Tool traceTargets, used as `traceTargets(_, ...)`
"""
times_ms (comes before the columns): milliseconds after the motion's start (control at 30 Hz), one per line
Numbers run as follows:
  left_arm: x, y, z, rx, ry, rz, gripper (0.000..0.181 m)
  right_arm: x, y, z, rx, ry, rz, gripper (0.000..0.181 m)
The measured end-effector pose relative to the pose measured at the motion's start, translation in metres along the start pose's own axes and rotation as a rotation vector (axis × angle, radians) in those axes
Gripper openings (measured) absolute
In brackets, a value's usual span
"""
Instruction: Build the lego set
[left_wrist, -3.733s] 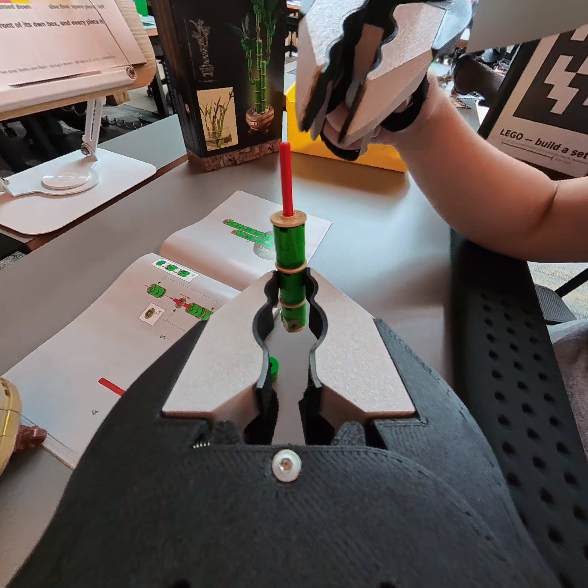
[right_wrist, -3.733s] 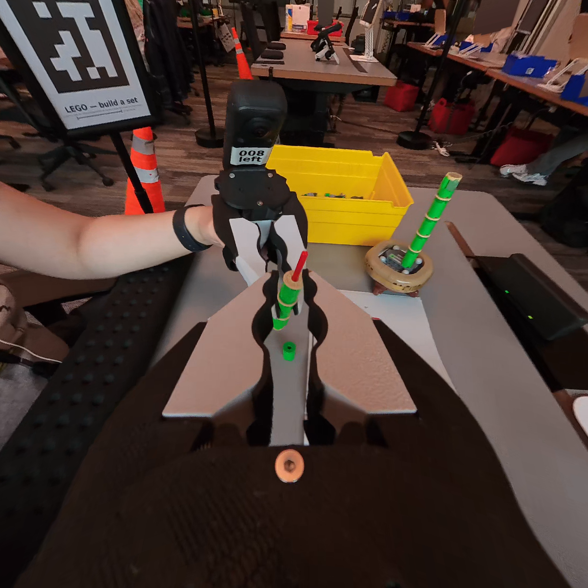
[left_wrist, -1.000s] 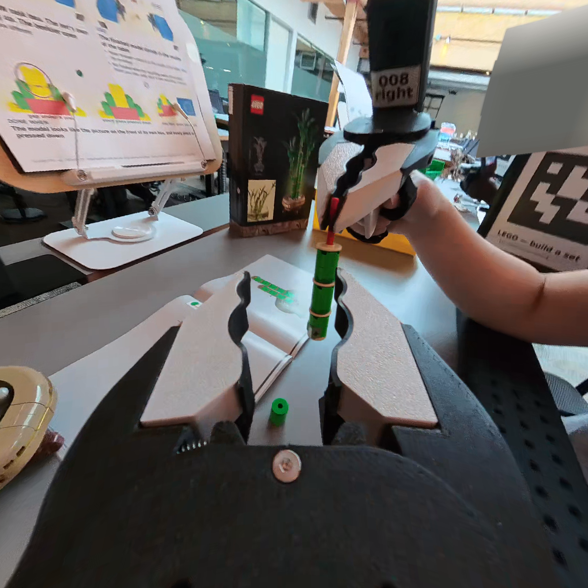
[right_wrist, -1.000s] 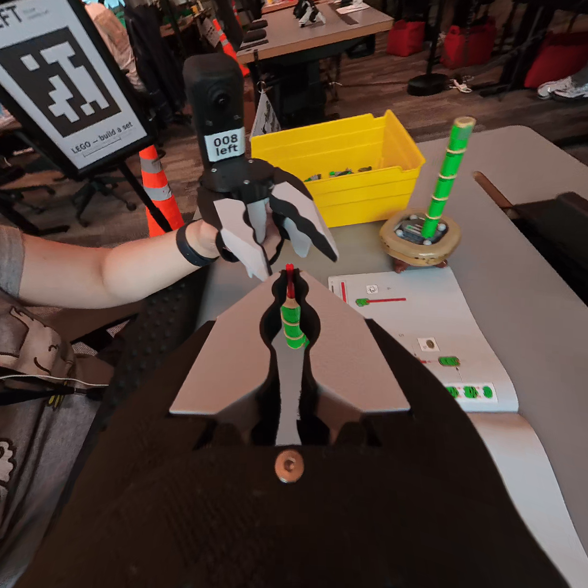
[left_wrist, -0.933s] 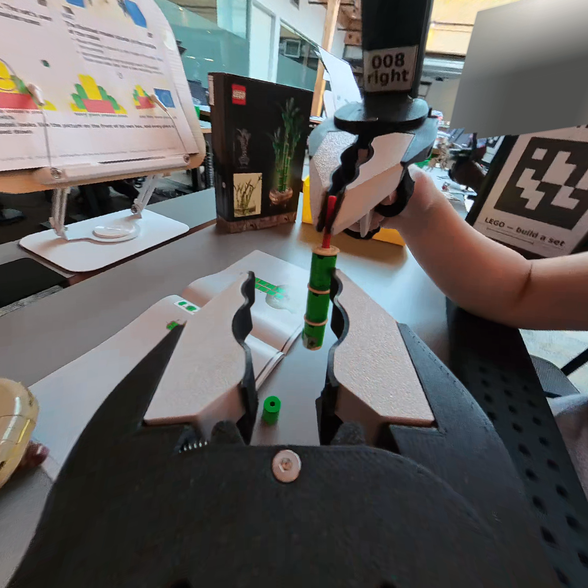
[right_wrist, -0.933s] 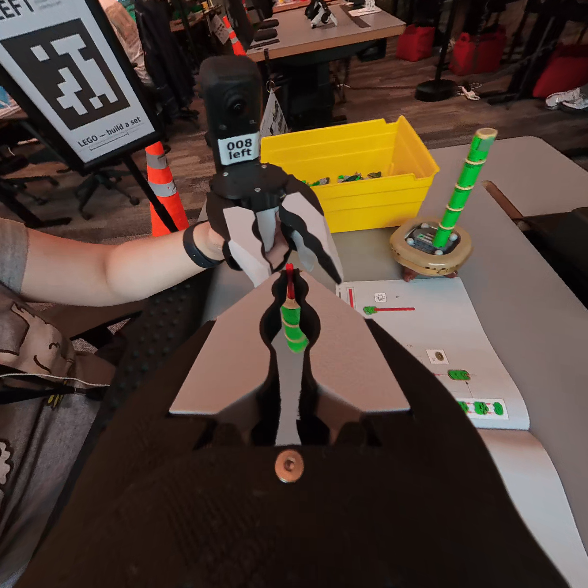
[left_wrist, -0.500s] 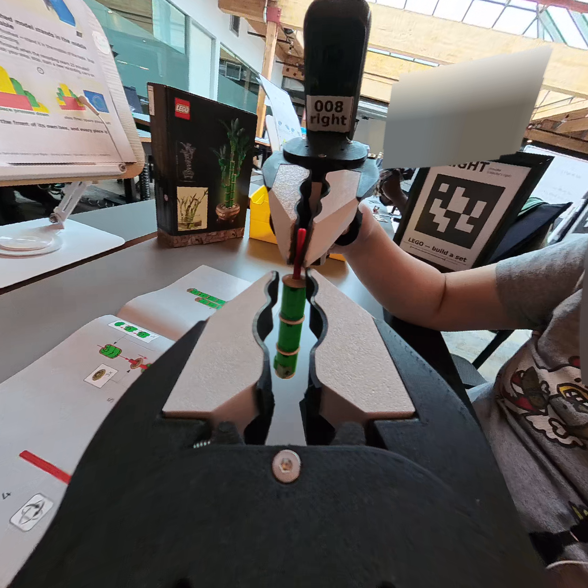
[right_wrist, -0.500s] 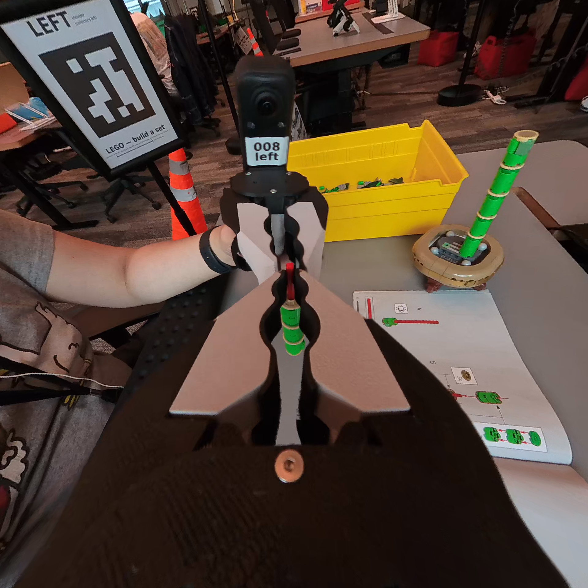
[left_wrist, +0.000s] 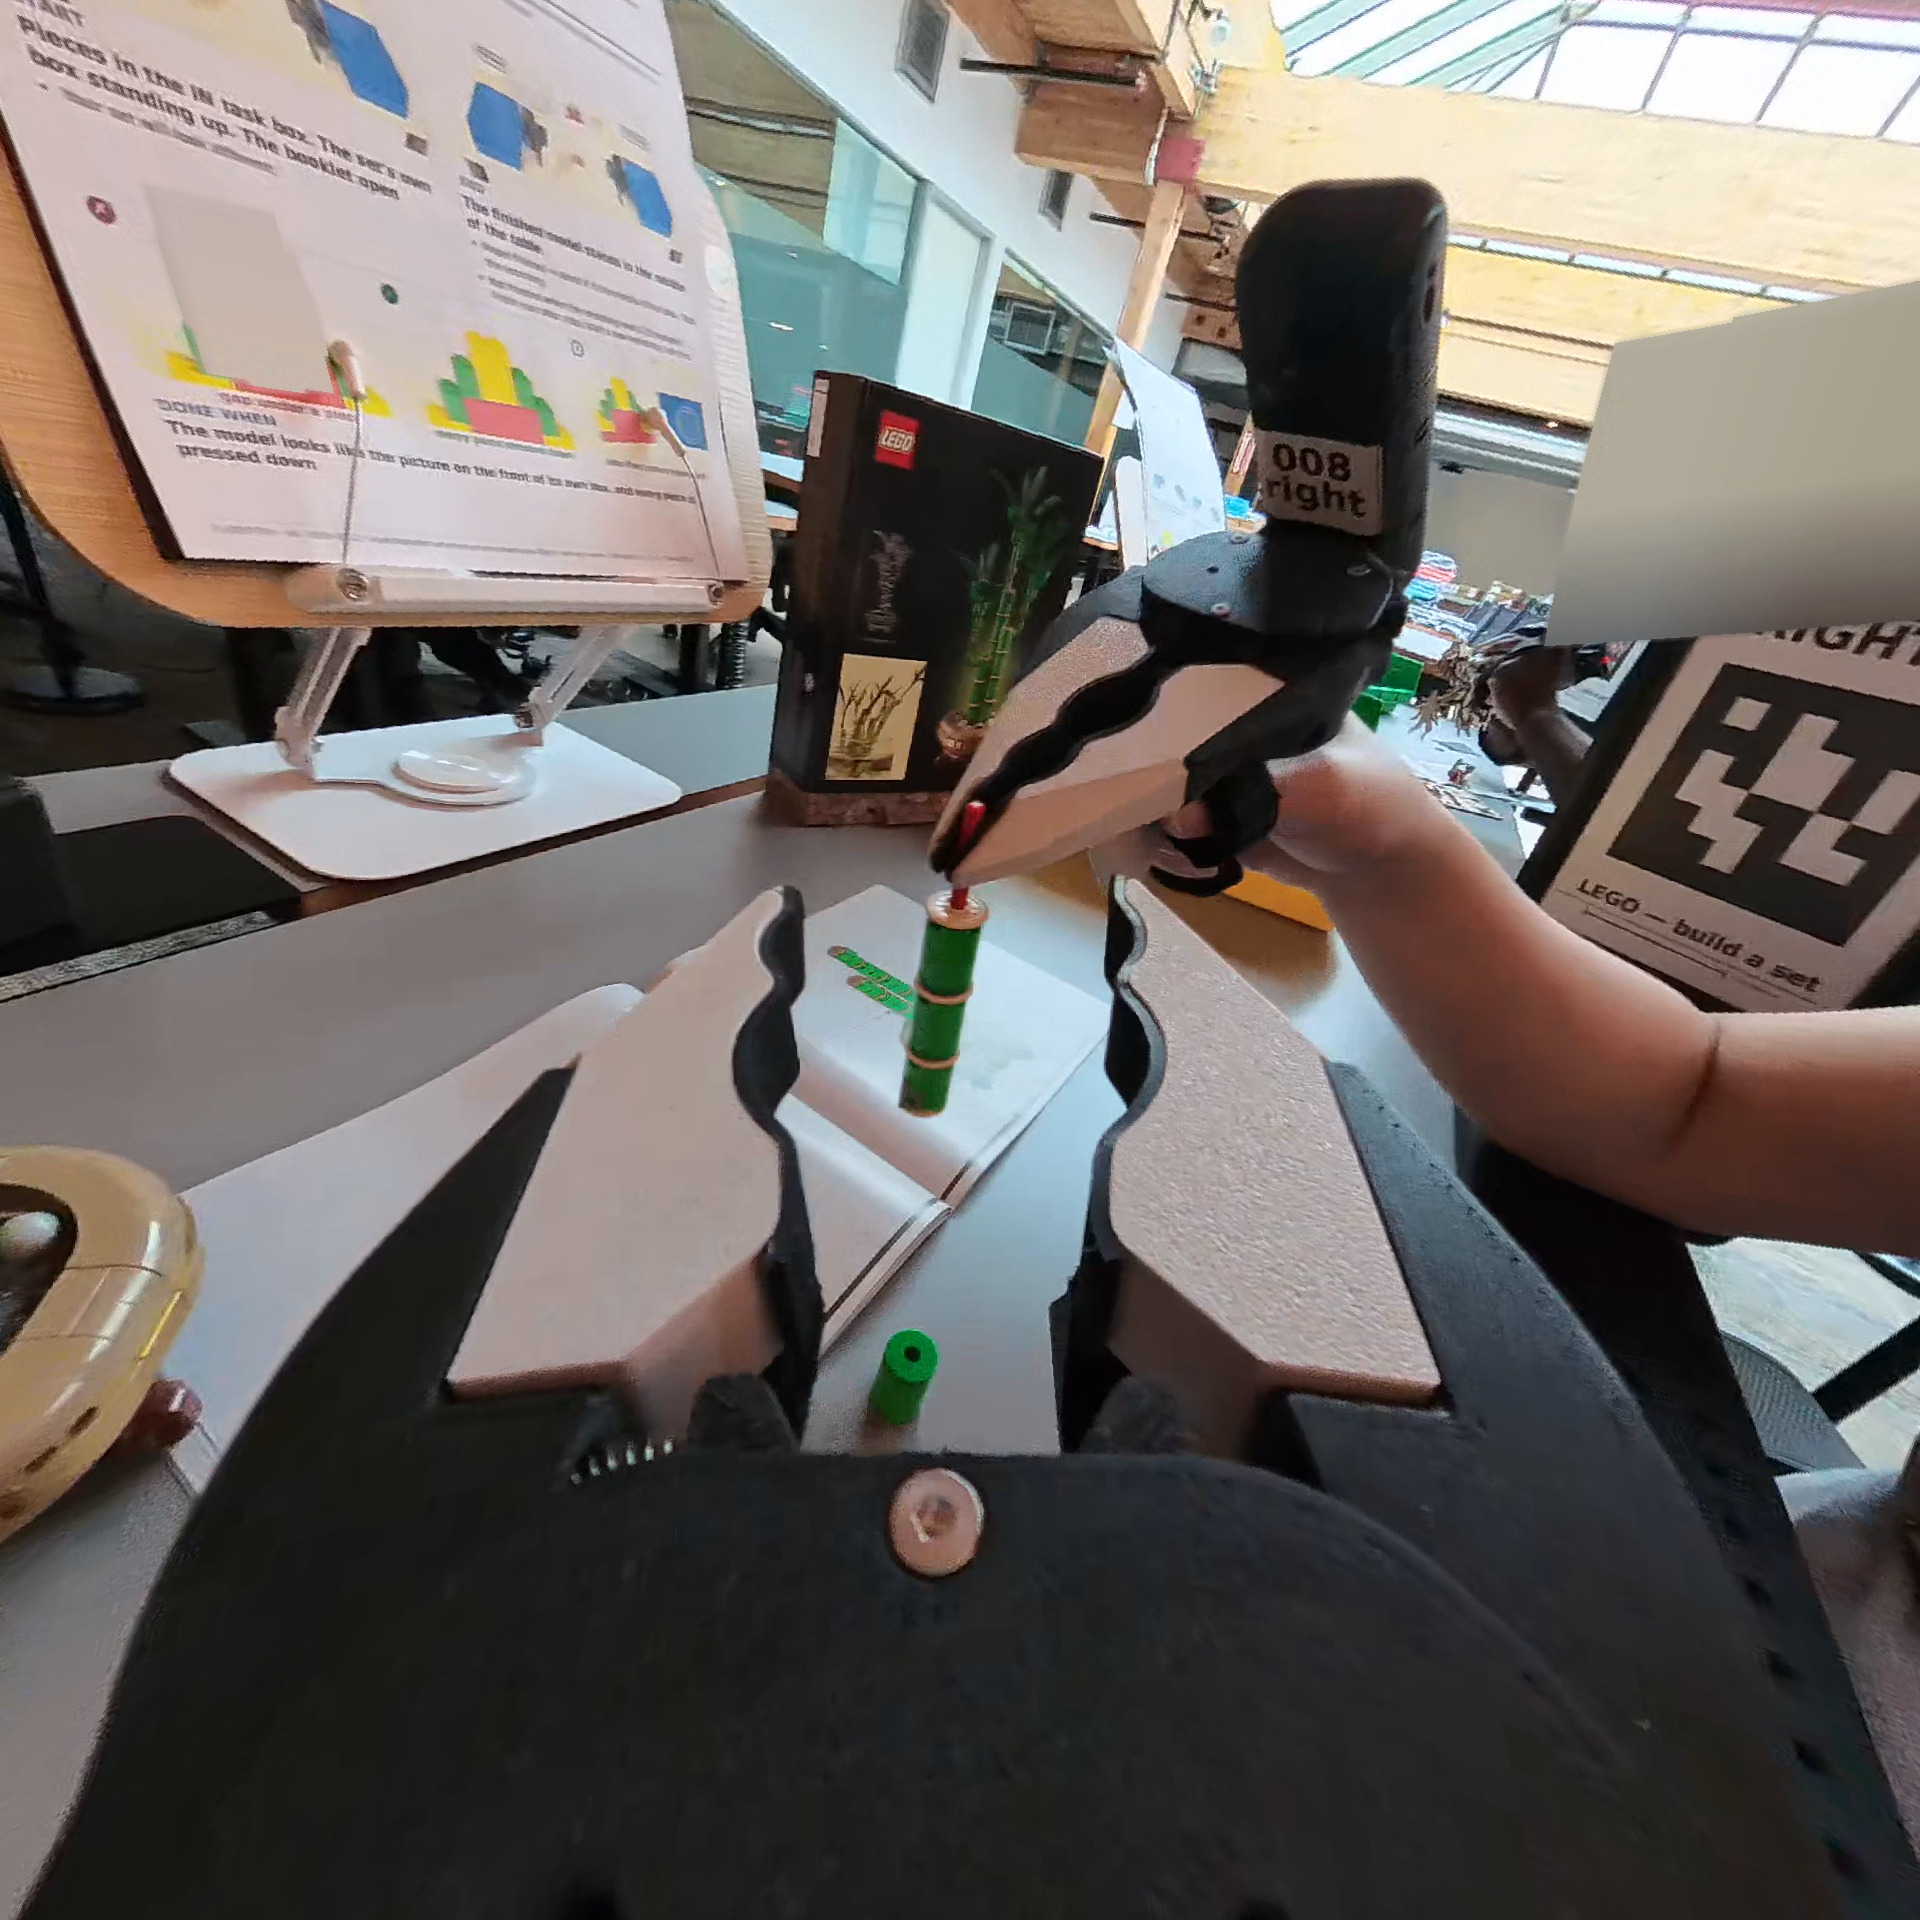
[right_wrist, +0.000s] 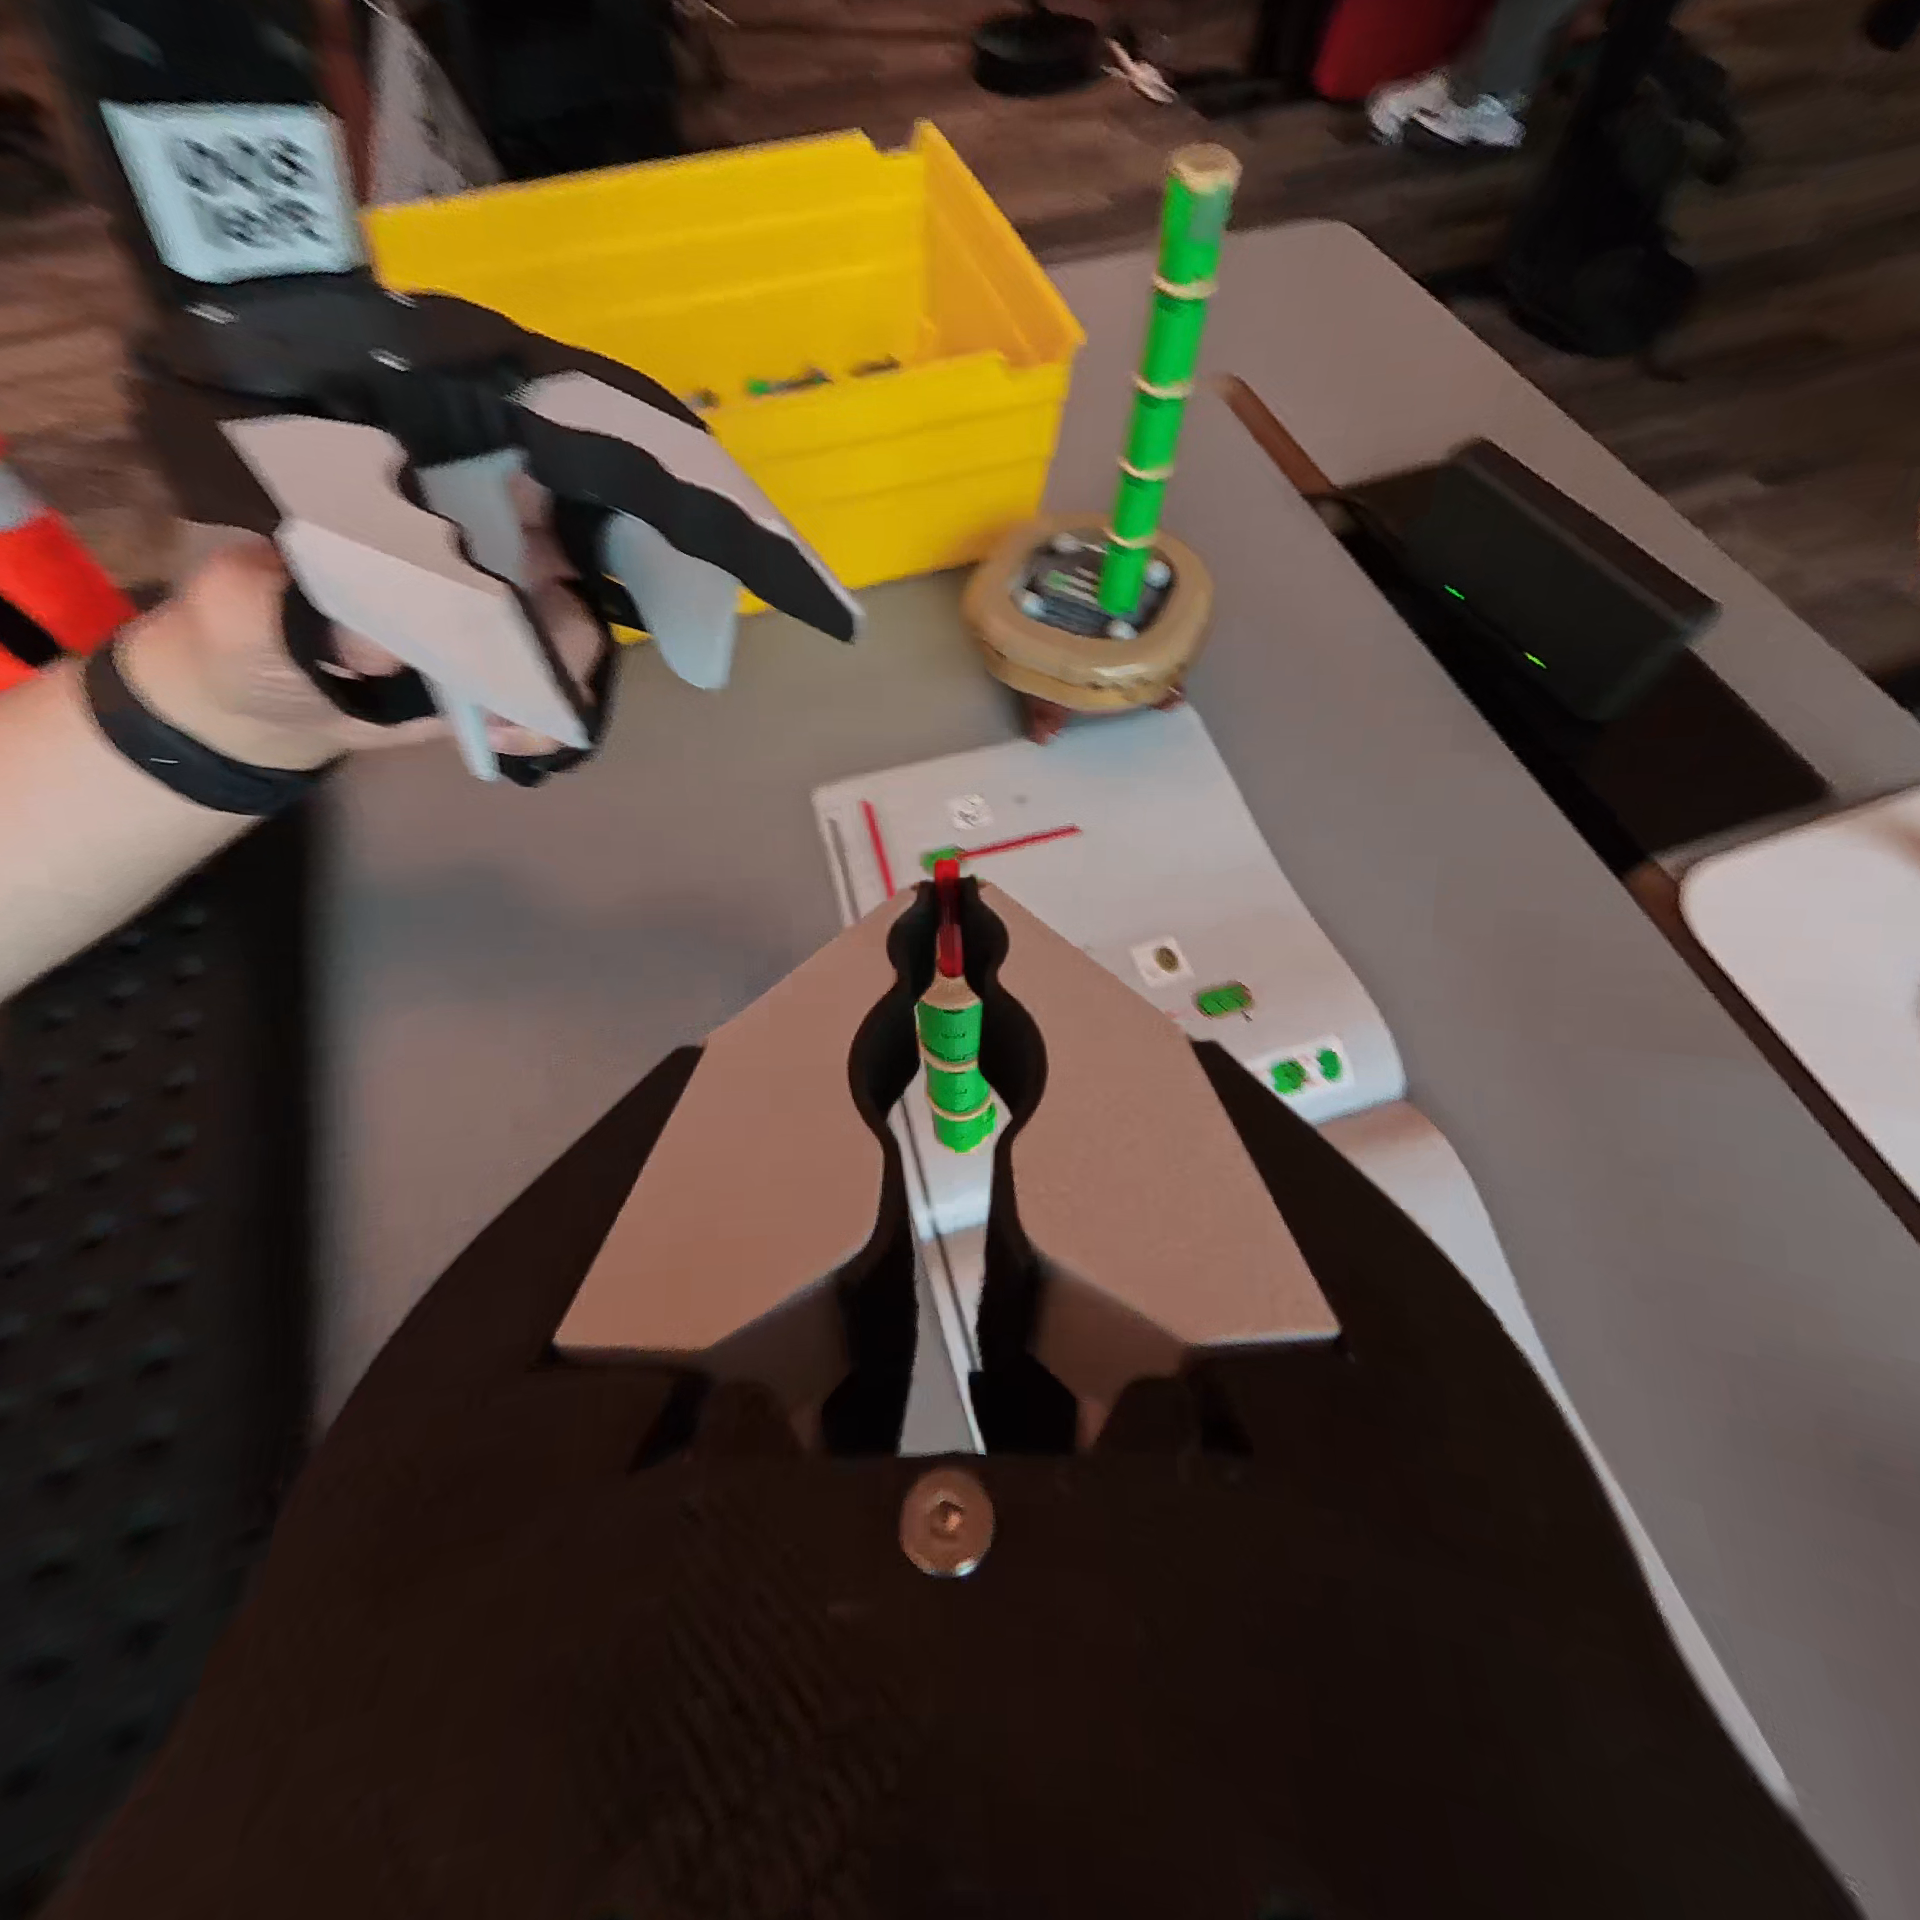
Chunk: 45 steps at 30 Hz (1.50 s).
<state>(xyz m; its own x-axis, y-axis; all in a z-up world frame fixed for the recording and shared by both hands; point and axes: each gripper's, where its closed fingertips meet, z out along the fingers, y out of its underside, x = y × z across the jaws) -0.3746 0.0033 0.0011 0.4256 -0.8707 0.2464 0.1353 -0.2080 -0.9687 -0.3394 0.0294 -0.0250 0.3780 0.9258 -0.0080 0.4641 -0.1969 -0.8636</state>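
Note:
A short green bamboo stalk (left_wrist: 940, 1008) with tan rings hangs from a red axle (left_wrist: 968, 826). My right gripper (right_wrist: 948, 883) is shut on the red axle (right_wrist: 948, 920), with the stalk (right_wrist: 954, 1070) between its fingers. It also shows in the left wrist view (left_wrist: 961, 847), above the open booklet (left_wrist: 997, 1070). My left gripper (left_wrist: 948, 894) is open and empty, apart from the stalk. It also shows in the right wrist view (right_wrist: 665, 675). A small green cylinder piece (left_wrist: 902, 1375) lies on the table between the left gripper's fingers.
A tan pot (right_wrist: 1091, 634) with a tall green stalk (right_wrist: 1153, 416) stands beyond the booklet (right_wrist: 1143, 914). A yellow bin (right_wrist: 935, 416) of pieces is behind. The set's box (left_wrist: 925, 603), a document stand (left_wrist: 416, 312) and a sign (left_wrist: 1766, 810) stand around. A black perforated mat (right_wrist: 135, 1143) lies at the table's side. The gap from one gripper's tips to the other's is roughly 6 centimeters. The small green cylinder piece (left_wrist: 902, 1375) is about equally far from each gripper, around 15 centimeters.
My left gripper has opened, let go of the stalk and pulled back. The right gripper still holds the red axle and has carried the stalk over the booklet.

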Motion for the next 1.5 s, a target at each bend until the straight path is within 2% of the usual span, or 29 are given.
traceTargets(233, 0.006, 0.011, 0.007, -0.053, 0.033, -0.01, 0.049, 0.037, 0.03, 0.0, -0.23, 0.322, -0.094, 0.003)
traceTargets(467, 0.006, 0.012, 0.007, -0.065, 0.029, 0.004, 0.047, 0.055, 0.047, -0.005, -0.347, 0.437, -0.153, 0.003)
traceTargets(600, 0.003, 0.008, 0.004, -0.046, 0.018, 0.001, 0.047, 0.048, 0.036, -0.006, -0.254, 0.342, -0.09, 0.003)
traceTargets(800, 0.003, -0.003, -0.002, 0.013, 0.03, -0.035, 0.043, 0.026, -0.004, -0.023, 0.078, -0.03, 0.224, 0.003)
traceTargets(1000, 0.001, -0.002, -0.002, 0.016, 0.029, -0.048, 0.043, 0.056, -0.005, -0.051, 0.162, -0.011, 0.277, 0.003)
traceTargets(1233, 0.003, 0.001, 0.0, 0.004, 0.036, -0.05, 0.042, 0.07, -0.012, -0.085, 0.308, -0.132, 0.406, 0.002)
traceTargets(1500, 0.0, 0.011, 0.005, -0.03, 0.029, -0.043, 0.04, 0.076, -0.009, -0.089, 0.317, -0.168, 0.437, 0.003)
